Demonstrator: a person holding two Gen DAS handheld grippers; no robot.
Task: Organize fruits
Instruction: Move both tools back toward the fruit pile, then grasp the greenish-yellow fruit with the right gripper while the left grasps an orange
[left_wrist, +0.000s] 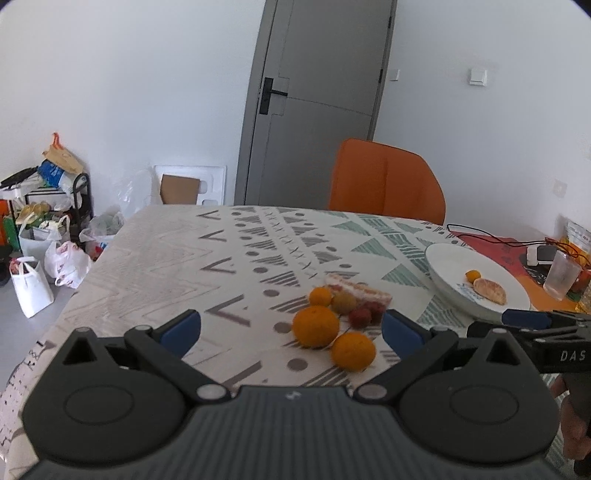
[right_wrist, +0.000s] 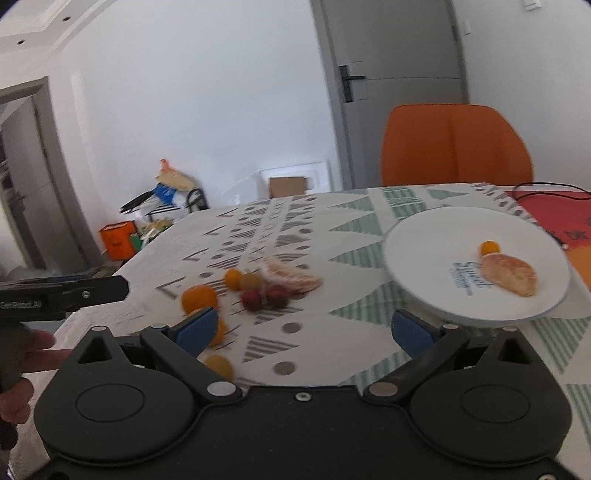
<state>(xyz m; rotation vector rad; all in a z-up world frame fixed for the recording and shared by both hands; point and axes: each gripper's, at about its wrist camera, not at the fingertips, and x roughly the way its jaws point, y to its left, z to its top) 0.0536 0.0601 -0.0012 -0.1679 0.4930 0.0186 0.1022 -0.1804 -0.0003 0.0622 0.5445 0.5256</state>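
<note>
On the patterned tablecloth (left_wrist: 155, 266) lies a cluster of fruit: two oranges (left_wrist: 316, 326) (left_wrist: 353, 350), a small orange fruit (left_wrist: 320, 296), a yellowish lychee (left_wrist: 343, 301), red lychees (left_wrist: 360, 318) and a peeled pomelo segment (left_wrist: 356, 289). My left gripper (left_wrist: 291, 330) is open, just short of the oranges. A white plate (right_wrist: 424, 236) holds a small orange fruit (right_wrist: 489, 247) and a peeled segment (right_wrist: 509, 274). My right gripper (right_wrist: 306, 332) is open and holds nothing, between the cluster (right_wrist: 255, 291) and the plate.
An orange chair (left_wrist: 386, 181) stands behind the table. A clear cup (left_wrist: 561, 275), cables and packets crowd the right end past the plate (left_wrist: 443, 266). Bags and a rack (left_wrist: 48, 221) sit on the floor at left. A hand (right_wrist: 22, 365) holds the left gripper's handle.
</note>
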